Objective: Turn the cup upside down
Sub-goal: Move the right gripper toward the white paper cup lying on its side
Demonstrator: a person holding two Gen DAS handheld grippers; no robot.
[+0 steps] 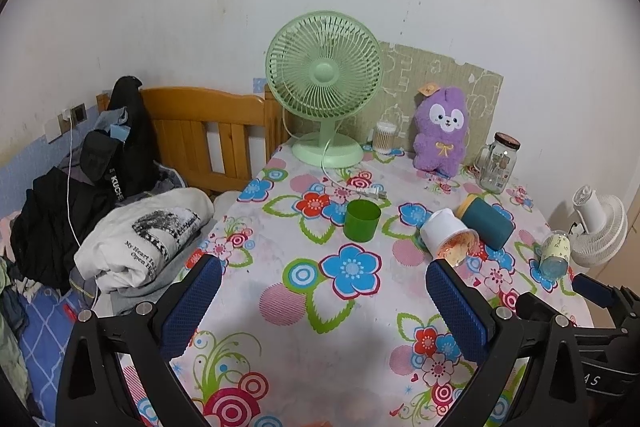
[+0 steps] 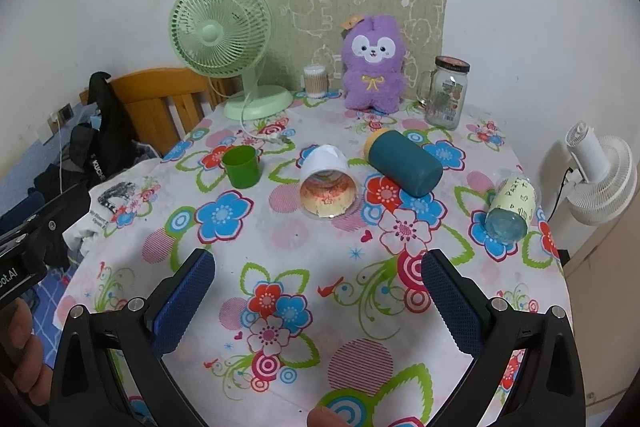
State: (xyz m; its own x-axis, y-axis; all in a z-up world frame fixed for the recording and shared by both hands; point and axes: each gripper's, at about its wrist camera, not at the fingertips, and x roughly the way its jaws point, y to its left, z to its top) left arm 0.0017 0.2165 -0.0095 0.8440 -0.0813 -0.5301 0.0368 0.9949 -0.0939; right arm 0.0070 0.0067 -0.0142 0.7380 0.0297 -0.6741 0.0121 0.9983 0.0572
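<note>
One green cup [image 1: 362, 219] upright, mouth up

The green cup [image 1: 362, 219] [image 2: 241, 167] stands upright, mouth up, on the floral tablecloth, left of the tipped white cup, mid-table.

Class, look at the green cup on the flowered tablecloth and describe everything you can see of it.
The green cup is a small, plain tumbler that looks like opaque plastic, with no lid. It stands upright, mouth up, on the flowered tablecloth, in front of the green fan and left of the white cup lying on its side. Nothing but the cloth touches it; both grippers are open and short of it.
</note>
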